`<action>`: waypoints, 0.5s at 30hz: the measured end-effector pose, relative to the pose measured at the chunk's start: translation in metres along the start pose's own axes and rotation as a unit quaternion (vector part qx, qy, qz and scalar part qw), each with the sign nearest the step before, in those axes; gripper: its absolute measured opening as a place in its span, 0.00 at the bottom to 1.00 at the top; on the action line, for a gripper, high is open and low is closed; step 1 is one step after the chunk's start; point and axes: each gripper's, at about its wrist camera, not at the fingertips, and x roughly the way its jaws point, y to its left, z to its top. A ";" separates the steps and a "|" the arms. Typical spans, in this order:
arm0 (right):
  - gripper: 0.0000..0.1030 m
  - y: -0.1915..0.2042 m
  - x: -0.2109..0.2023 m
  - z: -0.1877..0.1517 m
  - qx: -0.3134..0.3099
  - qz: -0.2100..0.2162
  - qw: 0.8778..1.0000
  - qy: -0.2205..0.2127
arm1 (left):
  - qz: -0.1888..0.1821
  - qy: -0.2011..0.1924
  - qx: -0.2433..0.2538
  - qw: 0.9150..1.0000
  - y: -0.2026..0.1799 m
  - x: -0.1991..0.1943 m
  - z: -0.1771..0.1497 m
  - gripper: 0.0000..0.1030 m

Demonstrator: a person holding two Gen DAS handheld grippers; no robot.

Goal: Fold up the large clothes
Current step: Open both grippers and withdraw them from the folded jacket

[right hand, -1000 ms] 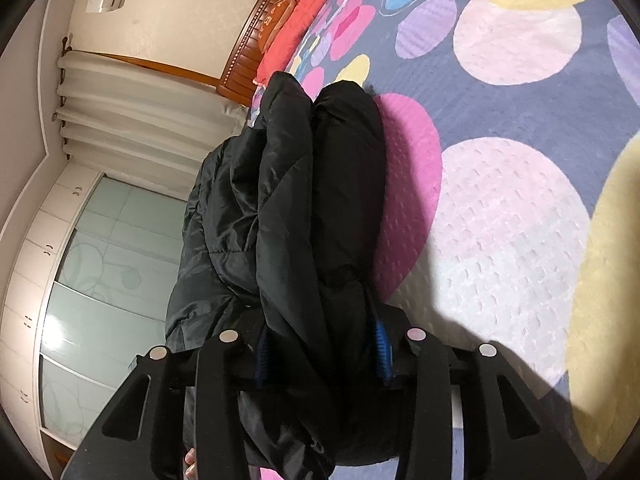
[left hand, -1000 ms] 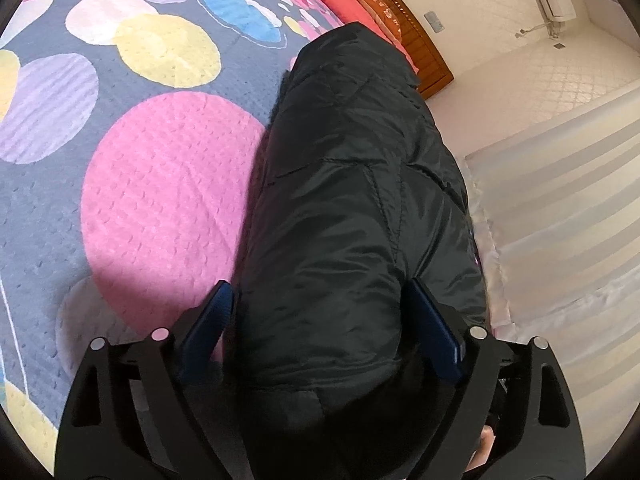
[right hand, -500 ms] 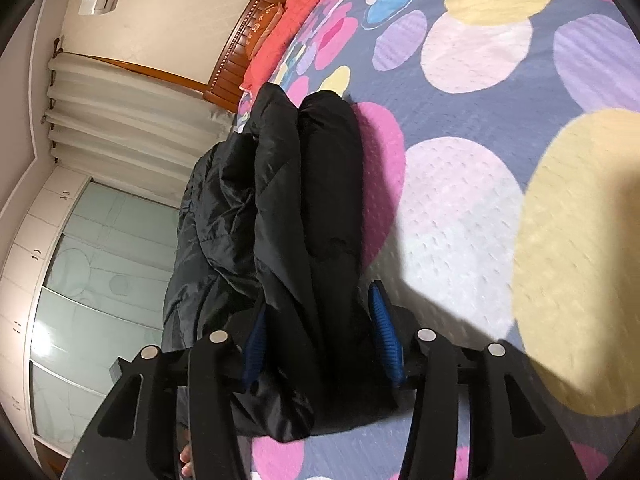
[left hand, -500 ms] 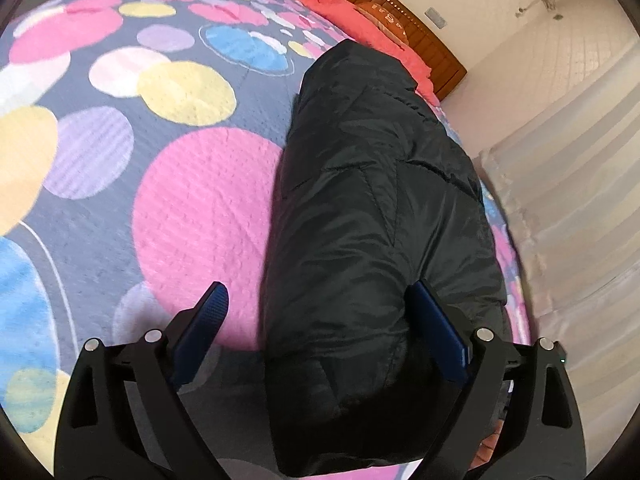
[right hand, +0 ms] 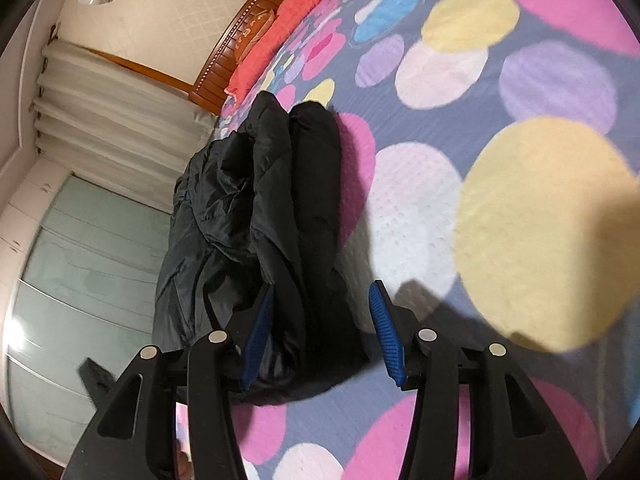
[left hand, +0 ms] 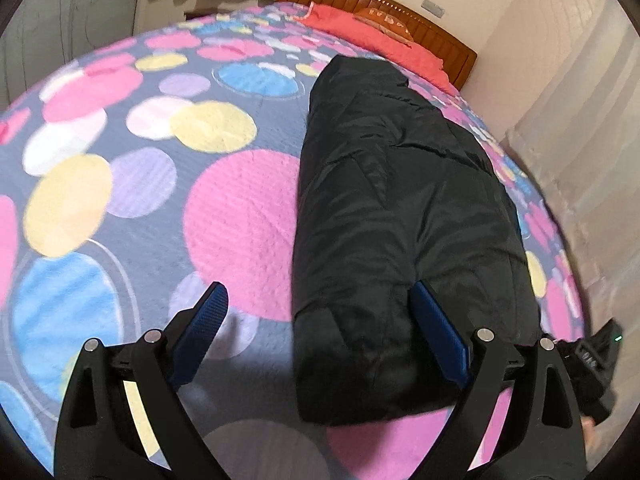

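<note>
the folded black jacket (left hand: 400, 216) lies on the spotted bed (left hand: 120, 184); both the left gripper (left hand: 324, 328) and the right gripper (right hand: 320, 332) have their fingers spread, gripping nothing.

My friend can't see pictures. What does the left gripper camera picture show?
A folded black puffy coat lies on a bedspread with big coloured circles. The left gripper is open, its blue fingers apart near the coat's end. A wooden headboard is behind.

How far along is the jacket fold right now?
Done: the black jacket lies as a long folded bundle on the dotted bedspread. In hand: nothing; the left gripper and right gripper are both open around its near end. Left: possibly folding it shorter.
</note>
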 end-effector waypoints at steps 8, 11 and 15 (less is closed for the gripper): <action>0.47 0.025 -0.027 -0.017 -0.077 -0.093 0.992 -0.028 | 0.047 -0.018 0.045 0.998 -0.015 -0.024 -0.022 0.90; 0.48 0.036 -0.032 -0.033 -0.120 -0.142 0.982 -0.035 | 0.065 -0.025 0.058 0.996 -0.020 -0.031 -0.032 0.90; 0.56 0.048 -0.037 -0.051 -0.162 -0.187 0.968 -0.047 | 0.077 -0.027 0.070 0.994 -0.026 -0.038 -0.044 0.90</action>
